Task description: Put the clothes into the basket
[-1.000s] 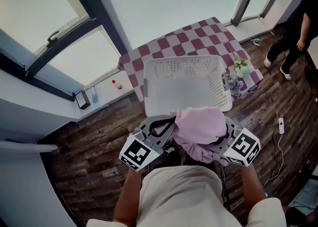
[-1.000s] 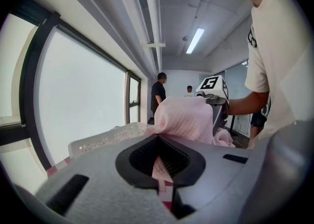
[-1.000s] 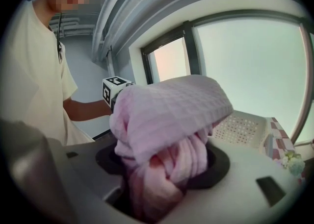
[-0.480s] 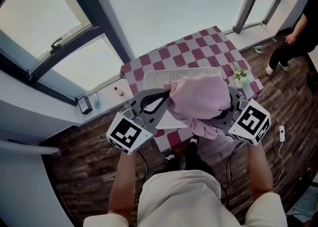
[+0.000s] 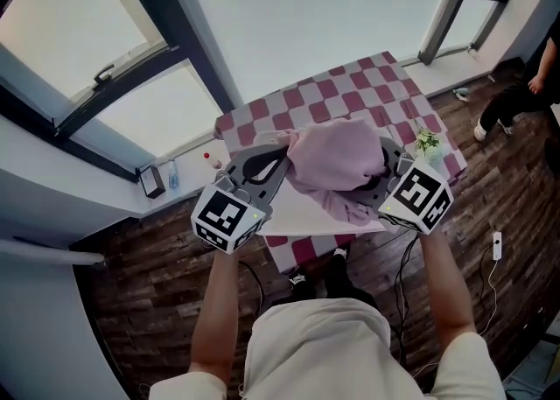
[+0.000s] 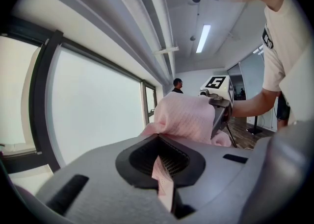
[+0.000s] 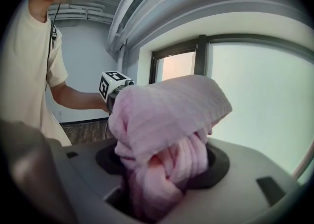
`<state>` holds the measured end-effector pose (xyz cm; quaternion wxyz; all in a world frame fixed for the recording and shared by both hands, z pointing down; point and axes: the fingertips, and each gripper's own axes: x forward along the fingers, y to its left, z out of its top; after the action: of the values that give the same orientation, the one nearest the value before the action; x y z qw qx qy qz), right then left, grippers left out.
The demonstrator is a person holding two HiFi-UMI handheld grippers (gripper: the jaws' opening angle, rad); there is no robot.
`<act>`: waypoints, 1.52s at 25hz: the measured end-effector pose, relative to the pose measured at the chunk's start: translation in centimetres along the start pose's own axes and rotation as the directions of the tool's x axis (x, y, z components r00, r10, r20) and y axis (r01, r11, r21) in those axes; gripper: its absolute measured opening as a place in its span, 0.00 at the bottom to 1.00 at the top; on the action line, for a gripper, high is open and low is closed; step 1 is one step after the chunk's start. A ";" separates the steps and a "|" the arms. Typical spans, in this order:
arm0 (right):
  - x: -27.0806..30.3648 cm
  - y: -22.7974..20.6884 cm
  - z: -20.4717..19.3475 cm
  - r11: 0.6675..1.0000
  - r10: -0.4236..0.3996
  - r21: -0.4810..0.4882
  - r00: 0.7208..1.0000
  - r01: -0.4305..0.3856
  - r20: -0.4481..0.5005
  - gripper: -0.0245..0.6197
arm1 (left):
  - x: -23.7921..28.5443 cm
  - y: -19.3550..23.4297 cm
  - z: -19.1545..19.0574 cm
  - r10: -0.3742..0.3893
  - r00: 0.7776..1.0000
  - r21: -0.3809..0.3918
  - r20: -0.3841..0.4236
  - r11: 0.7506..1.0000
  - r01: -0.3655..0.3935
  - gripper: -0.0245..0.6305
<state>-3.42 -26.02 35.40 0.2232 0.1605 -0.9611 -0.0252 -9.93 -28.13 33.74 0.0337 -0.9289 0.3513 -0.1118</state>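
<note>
L gripper (image 5: 278, 160) & R gripper (image 5: 386, 167) both clamp pink garment (image 5: 337, 155), held over white basket (image 5: 302, 220).

Seen from above: two tongs, the left tongs (image 5: 282, 155) and the right tongs (image 5: 383, 162), one pink garment (image 5: 337, 157), one white basket (image 5: 302, 221), one checked worktop (image 5: 350, 83), one small plant (image 5: 426, 140) at three o'clock, one bottle (image 5: 172, 175) at nine o'clock, and one bystander (image 5: 516, 92) at two o'clock.

My pink garment (image 5: 337, 162) is soft, waffle-textured cloth; my left hand-held gripper (image 5: 282, 155) and right hand-held gripper (image 5: 382, 162) are matt grey plastic; the bench (image 5: 350, 92) wears checked cloth; the floor (image 5: 157, 302) is dark, grainy wood.
</note>
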 end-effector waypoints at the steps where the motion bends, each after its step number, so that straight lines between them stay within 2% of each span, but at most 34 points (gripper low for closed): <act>1: 0.5 -0.2 -0.8 1.000 -0.006 0.012 1.000 0.006 0.008 0.52 | 0.4 0.1 -0.8 0.002 1.000 -0.012 -0.006 1.000 -0.002 0.06; 5: 2.5 -0.3 -4.6 0.996 -0.016 0.084 1.000 0.016 0.003 0.52 | 2.0 0.1 -4.9 0.008 0.996 -0.017 -0.093 1.000 -0.009 0.06; 11: 4.7 -0.2 -9.6 0.994 -0.016 0.107 0.995 0.028 -0.103 0.52 | 3.8 -0.6 -10.5 0.002 0.973 -0.048 -0.229 0.999 -0.013 0.06; 16: 5.9 -0.9 -12.5 0.989 -0.033 0.138 0.986 0.056 -0.164 0.52 | 5.4 -1.4 -12.4 -0.003 0.952 -0.005 -0.307 1.000 0.002 0.06; 22: 7.2 -1.2 -14.5 0.986 -0.029 0.149 0.964 0.071 -0.265 0.52 | 6.6 -1.3 -14.1 0.033 0.901 0.051 -0.432 0.999 -0.012 0.06; 27: 7.8 -1.4 -15.3 0.980 -0.030 0.181 0.956 0.085 -0.291 0.52 | 6.6 -1.3 -14.1 0.072 0.883 0.067 -0.464 0.997 -0.045 0.06; 30: 8.2 -1.9 -15.7 0.973 -0.032 0.208 0.952 0.099 -0.305 0.52 | 6.6 -1.1 -13.3 0.094 0.884 0.070 -0.457 0.995 -0.070 0.06; 33: 8.8 -1.6 -16.5 0.973 -0.017 0.211 0.937 0.096 -0.348 0.52 | 6.6 -1.0 -11.7 0.111 0.910 0.054 -0.399 0.994 -0.098 0.06; 35: 9.5 -0.9 -17.5 0.983 0.006 0.171 0.919 0.067 -0.394 0.52 | 7.1 -1.4 -10.6 0.088 0.932 0.038 -0.351 0.996 -0.079 0.06; 38: 10.5 0.6 -18.7 0.991 0.046 0.135 0.903 0.013 -0.427 0.52 | 8.0 -2.6 -9.8 0.039 0.948 0.041 -0.316 0.999 -0.027 0.06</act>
<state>-4.37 -28.36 56.70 0.4183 0.1684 -0.8892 0.0774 -4.72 -31.28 45.13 -0.0046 -0.8922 0.3656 -0.2650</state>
